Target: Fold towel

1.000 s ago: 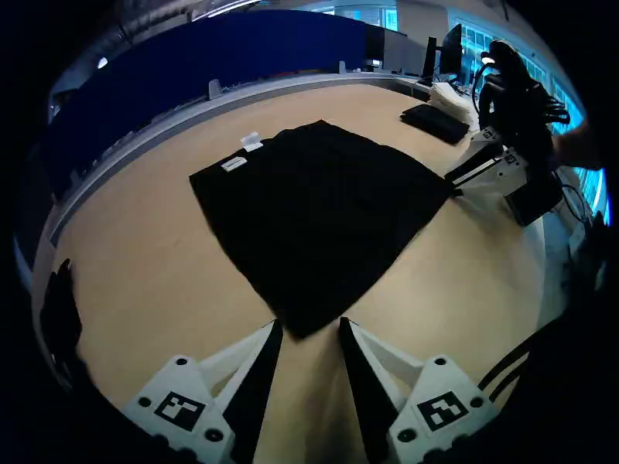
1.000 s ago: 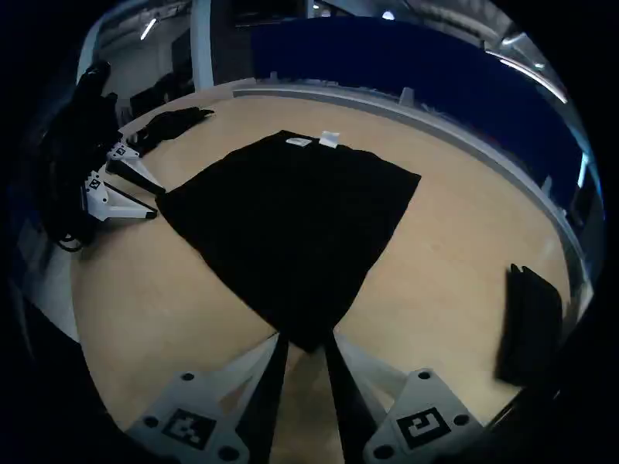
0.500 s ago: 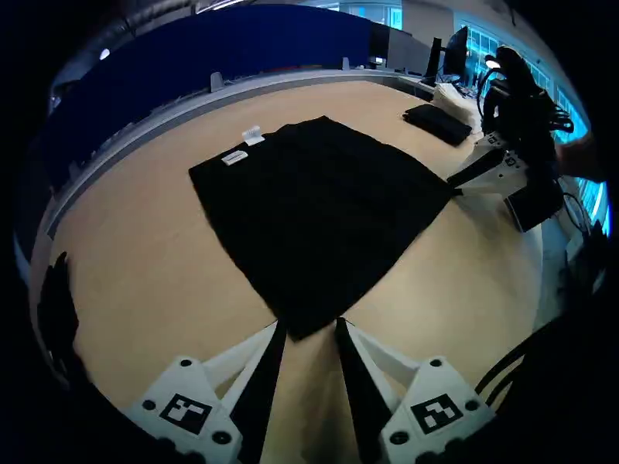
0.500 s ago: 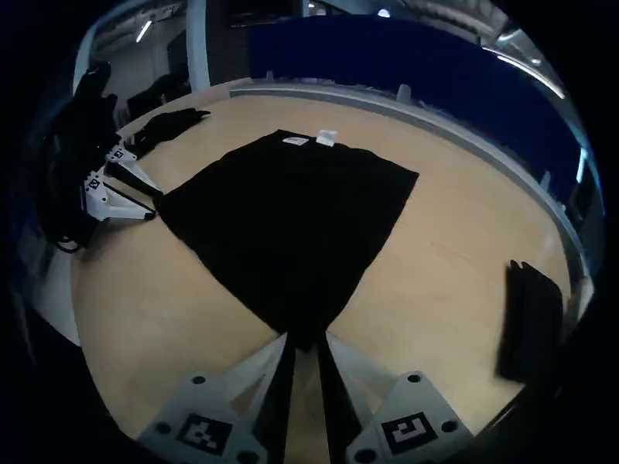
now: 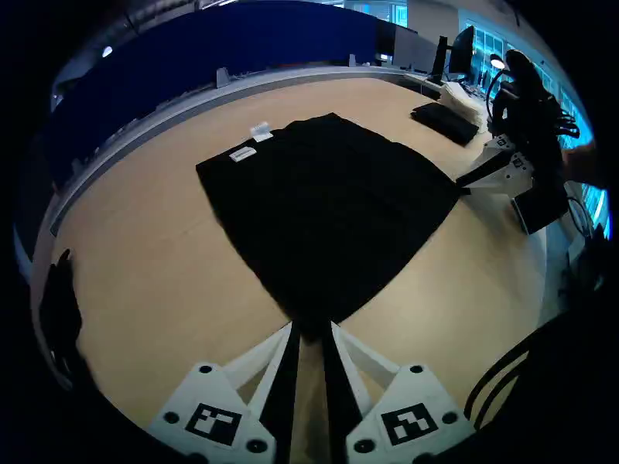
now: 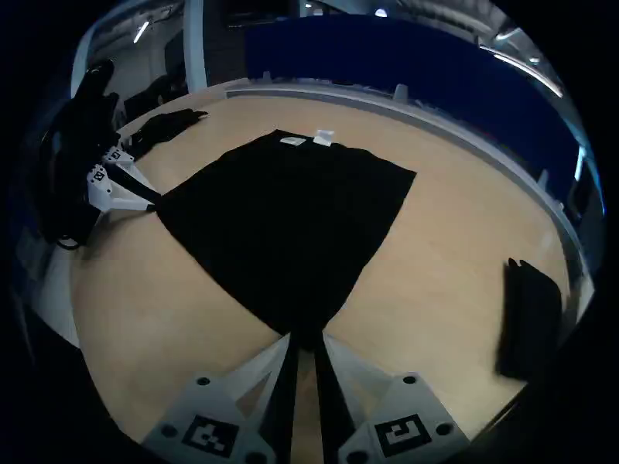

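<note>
1. Narrowing since a moment ago, the left gripper (image 5: 311,336) jaws pinch the towel (image 5: 325,201) at its nearest corner.
2. Likewise the right gripper (image 6: 303,340) jaws clamp theirs.
3. It lies flat ahead on the desk (image 5: 155,255), seemingly ready for lifting.

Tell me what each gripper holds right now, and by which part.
Both hold the black towel, each by one corner: the left gripper pinches one corner tip, the right gripper the adjacent one.

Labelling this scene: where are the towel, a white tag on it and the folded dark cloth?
towel (image 5: 333,201), left gripper view, middle of fabric.
white tag (image 5: 242,154), left gripper view, its centre.
folded dark cloth (image 6: 530,329), right gripper view, its middle.
</note>
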Tool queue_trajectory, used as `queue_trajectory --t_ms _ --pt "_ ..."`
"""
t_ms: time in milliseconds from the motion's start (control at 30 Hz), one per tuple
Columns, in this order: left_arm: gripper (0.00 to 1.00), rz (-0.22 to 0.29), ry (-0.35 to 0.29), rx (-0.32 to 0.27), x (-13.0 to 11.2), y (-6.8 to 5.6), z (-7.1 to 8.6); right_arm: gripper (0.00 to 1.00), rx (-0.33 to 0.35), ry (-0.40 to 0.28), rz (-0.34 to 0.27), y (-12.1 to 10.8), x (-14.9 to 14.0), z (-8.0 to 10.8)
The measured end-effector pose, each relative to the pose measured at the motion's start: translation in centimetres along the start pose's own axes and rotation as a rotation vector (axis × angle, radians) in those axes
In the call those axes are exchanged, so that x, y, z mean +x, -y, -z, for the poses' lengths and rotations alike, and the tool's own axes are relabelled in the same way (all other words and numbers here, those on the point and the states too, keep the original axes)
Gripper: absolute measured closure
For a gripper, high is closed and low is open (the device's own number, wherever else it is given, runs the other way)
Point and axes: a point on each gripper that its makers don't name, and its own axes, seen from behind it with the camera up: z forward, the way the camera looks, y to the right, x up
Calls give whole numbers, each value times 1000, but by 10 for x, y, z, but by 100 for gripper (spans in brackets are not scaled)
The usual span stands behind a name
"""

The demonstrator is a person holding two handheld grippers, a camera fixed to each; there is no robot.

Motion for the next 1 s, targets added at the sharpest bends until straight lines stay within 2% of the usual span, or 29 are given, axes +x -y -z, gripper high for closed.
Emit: queue_trajectory --t_ms 167,300,600,800,1000 --pt "90 8 0 0 0 -2 1 86 -1 0 2 1 1 0" --pt "90 10 -3 -5 1 -3 2 86 -2 -2 1 0 2 1" --pt "91 65 -7 -9 5 -7 6 87 -4 -15 -12 -2 9 6" --pt "91 49 -21 0 15 -8 15 87 -6 -24 -6 -5 18 14" --pt "91 56 -36 16 29 -4 30 87 -9 -45 -3 -5 34 29"
